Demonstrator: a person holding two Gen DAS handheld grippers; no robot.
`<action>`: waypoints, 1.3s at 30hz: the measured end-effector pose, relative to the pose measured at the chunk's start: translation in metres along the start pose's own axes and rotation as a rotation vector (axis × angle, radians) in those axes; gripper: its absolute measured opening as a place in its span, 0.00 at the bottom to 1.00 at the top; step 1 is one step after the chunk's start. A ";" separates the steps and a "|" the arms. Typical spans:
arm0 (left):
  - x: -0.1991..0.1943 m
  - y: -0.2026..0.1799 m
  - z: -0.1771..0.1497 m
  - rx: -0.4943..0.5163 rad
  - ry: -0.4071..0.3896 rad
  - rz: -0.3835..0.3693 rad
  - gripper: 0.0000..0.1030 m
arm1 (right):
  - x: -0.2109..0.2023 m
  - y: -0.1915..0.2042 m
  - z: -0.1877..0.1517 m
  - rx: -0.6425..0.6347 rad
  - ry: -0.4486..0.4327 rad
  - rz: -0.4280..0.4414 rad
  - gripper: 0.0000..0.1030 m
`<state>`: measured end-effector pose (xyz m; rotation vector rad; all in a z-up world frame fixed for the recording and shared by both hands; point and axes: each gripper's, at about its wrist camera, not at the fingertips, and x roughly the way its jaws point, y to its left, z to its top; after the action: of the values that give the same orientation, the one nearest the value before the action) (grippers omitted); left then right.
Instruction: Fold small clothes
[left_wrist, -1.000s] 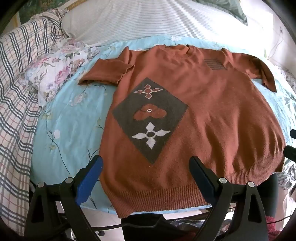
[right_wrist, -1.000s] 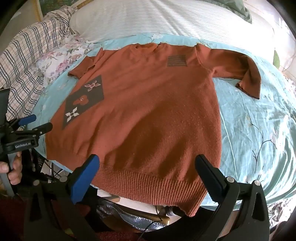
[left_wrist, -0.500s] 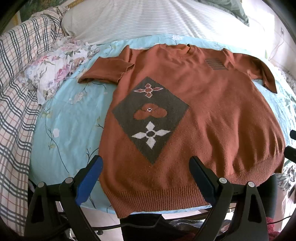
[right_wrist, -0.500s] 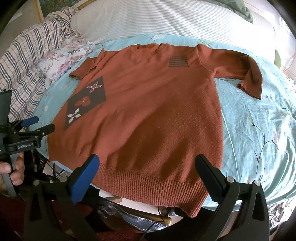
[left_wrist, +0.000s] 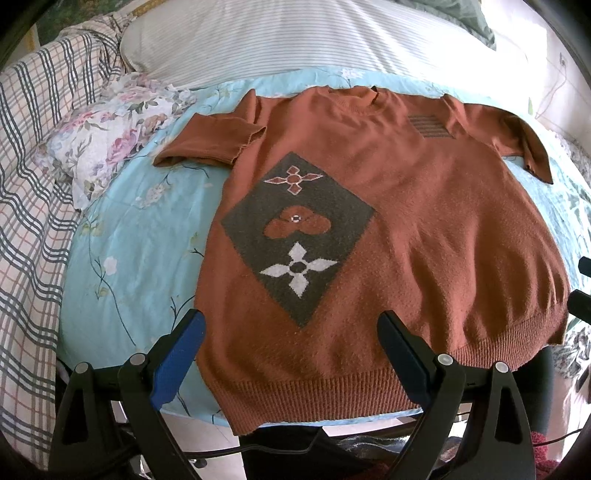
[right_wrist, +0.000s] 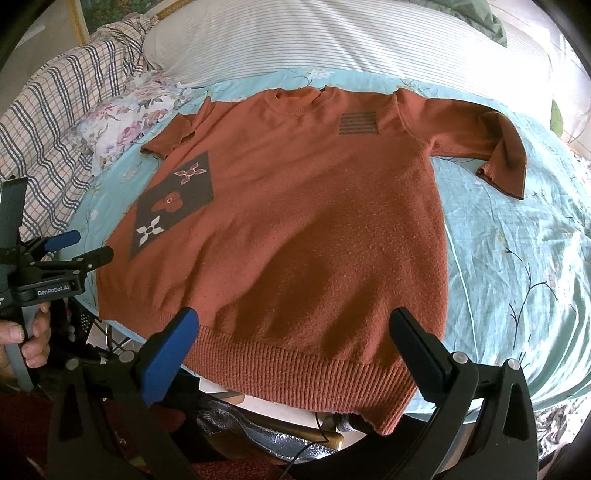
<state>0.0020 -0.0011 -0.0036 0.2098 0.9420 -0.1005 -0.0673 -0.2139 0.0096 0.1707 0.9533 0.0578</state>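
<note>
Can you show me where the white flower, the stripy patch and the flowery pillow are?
white flower (left_wrist: 298, 267): left wrist view, its dark center.
stripy patch (right_wrist: 359, 123): right wrist view, patch middle.
flowery pillow (left_wrist: 107, 134): left wrist view, pillow top.

Right gripper (left_wrist: 581, 291) cut off by the left wrist view's right edge, left hand (right_wrist: 26, 341) cropped at the right wrist view's left edge, sweater (right_wrist: 295, 236) hem's underside hidden, clutter under the bed edge indistinct

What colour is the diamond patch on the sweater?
Dark grey diamond patch, clearest in the left wrist view.
</note>
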 end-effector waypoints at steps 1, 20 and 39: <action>0.000 0.000 0.000 -0.001 -0.001 0.000 0.92 | 0.000 0.000 0.000 0.001 0.000 0.000 1.00; 0.006 0.001 0.003 -0.056 -0.061 -0.073 0.92 | 0.002 0.000 0.002 -0.008 0.032 -0.013 1.00; 0.024 0.010 0.027 -0.059 -0.091 -0.023 0.92 | -0.011 -0.092 0.027 0.194 -0.152 -0.082 0.77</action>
<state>0.0393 0.0026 -0.0061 0.1390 0.8557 -0.1024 -0.0541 -0.3092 0.0176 0.3105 0.8128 -0.1221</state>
